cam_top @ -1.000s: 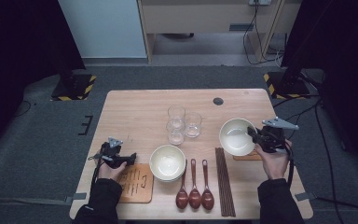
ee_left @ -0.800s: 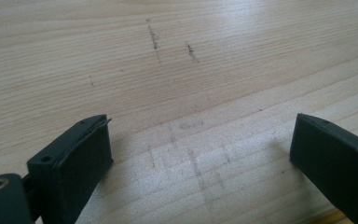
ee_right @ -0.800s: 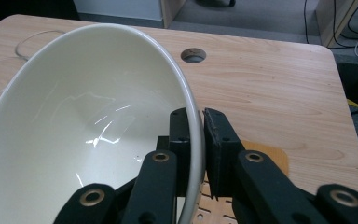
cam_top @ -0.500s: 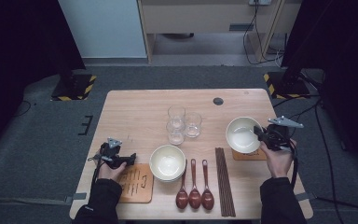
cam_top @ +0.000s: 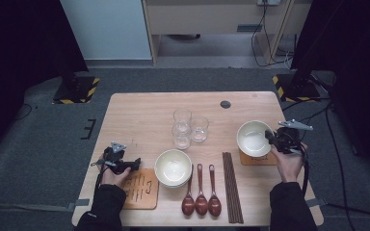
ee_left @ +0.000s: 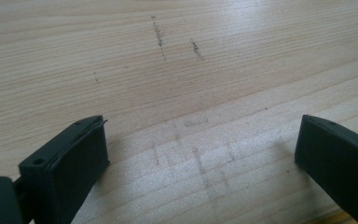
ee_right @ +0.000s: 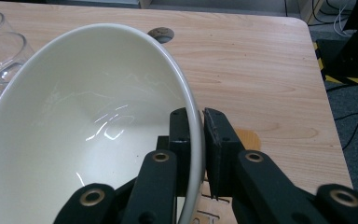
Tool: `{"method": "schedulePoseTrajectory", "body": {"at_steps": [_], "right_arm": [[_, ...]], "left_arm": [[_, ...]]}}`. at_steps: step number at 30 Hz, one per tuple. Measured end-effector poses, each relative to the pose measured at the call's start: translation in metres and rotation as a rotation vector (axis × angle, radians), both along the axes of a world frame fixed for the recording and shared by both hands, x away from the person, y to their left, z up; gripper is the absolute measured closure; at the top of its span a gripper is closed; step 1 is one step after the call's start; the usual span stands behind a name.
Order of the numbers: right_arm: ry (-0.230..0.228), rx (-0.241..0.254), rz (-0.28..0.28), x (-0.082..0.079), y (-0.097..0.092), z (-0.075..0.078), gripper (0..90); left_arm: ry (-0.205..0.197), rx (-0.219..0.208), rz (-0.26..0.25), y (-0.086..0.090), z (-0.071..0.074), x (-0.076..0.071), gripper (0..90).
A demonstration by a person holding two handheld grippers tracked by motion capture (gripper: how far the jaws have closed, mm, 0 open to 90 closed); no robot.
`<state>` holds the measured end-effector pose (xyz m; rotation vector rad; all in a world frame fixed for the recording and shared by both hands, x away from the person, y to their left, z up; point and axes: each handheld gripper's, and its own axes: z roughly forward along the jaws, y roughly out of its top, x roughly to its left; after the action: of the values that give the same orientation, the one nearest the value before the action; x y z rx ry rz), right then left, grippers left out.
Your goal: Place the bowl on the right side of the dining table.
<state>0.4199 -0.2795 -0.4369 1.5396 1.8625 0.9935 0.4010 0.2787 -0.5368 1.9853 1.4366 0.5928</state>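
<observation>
My right gripper [cam_top: 271, 136] [ee_right: 198, 140] is shut on the rim of a cream bowl [cam_top: 253, 137] [ee_right: 84, 135], one jaw inside and one outside. The bowl hangs tilted just above a wooden coaster [cam_top: 259, 159] at the table's right side. My left gripper [cam_top: 136, 163] [ee_left: 200, 163] rests near the left front of the table beside another wooden coaster [cam_top: 139, 190], its jaws wide open over bare wood with nothing between them. A second cream bowl [cam_top: 173, 167] stands at the middle front.
Three clear glasses [cam_top: 188, 126] cluster at the table's centre. Three dark wooden spoons [cam_top: 201, 192] lie side by side at the front, with brown chopsticks [cam_top: 232, 187] to their right. A round cable hole [cam_top: 225, 104] sits near the far edge of the table [cam_top: 139, 115].
The right gripper has carried the bowl to the right and lowered it over the right coaster. The left gripper has stayed where it was.
</observation>
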Motion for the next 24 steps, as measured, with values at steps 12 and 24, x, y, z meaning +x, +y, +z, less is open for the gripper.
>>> {"method": "schedulePoseTrajectory", "body": {"at_steps": [12,24], "right_arm": [[0.036,-0.014,-0.016,0.011,-0.002,-0.011,82.6],[0.087,-0.023,-0.039,0.021,-0.007,-0.025,82.6]], "left_arm": [[0.001,-0.001,0.001,0.000,0.000,0.000,0.9],[0.001,-0.002,0.001,0.000,0.000,0.000,0.9]]}}
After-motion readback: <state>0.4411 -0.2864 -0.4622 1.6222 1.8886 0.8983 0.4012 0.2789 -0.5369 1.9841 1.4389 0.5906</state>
